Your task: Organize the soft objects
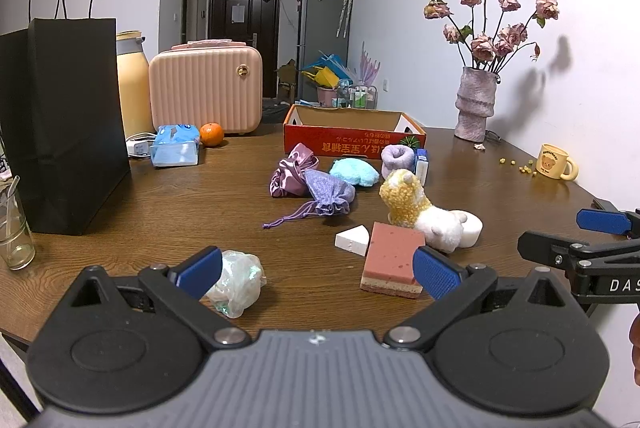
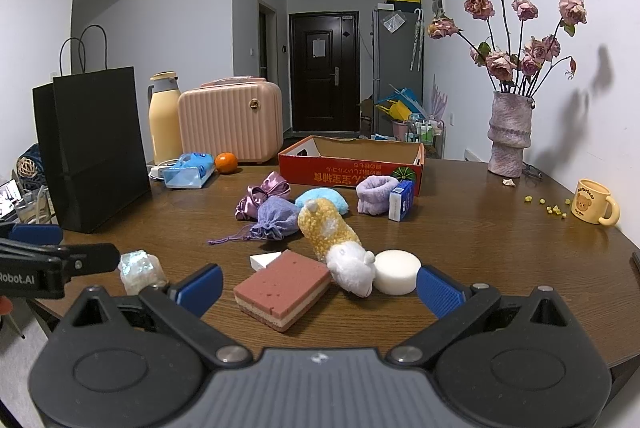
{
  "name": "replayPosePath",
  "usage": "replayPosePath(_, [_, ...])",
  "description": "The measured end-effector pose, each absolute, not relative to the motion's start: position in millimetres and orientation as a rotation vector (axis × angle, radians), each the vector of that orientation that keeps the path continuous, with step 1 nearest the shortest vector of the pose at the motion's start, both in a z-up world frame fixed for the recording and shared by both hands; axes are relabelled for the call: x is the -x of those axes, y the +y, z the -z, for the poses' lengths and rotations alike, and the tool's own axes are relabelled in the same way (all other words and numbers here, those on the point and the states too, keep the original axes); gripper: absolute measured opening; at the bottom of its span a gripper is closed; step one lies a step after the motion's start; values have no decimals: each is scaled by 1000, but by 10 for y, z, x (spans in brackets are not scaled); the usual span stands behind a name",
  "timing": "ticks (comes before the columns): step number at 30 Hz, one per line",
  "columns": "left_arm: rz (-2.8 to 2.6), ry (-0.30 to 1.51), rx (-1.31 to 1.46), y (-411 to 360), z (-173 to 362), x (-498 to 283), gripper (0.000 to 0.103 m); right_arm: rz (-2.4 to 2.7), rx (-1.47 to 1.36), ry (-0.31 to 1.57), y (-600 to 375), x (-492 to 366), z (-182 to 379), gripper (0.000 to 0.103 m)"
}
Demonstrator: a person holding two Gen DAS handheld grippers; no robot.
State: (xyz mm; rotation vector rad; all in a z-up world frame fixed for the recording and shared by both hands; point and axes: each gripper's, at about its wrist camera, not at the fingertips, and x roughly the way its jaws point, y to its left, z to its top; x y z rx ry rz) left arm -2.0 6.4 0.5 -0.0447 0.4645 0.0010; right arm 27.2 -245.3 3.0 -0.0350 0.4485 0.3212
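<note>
Sponges, pouches and a plush toy (image 2: 336, 244) lie scattered on the counter (image 2: 480, 240) ahead of both grippers, left gripper (image 1: 316, 274) and right gripper (image 2: 318, 286), jaws spread apart, empty.

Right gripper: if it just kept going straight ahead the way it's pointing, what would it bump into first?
Most likely the pink sponge, which lies just ahead of the open right gripper, roughly centred between its fingers. The white plush toy sits right behind it. Depth is hard to judge through the fisheye.
</note>
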Motion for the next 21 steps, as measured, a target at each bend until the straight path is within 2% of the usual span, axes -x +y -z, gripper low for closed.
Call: replayPosePath(21, [-14,476,39,121,58,-5,103,-332,47,456,-2387,-291,32,103])
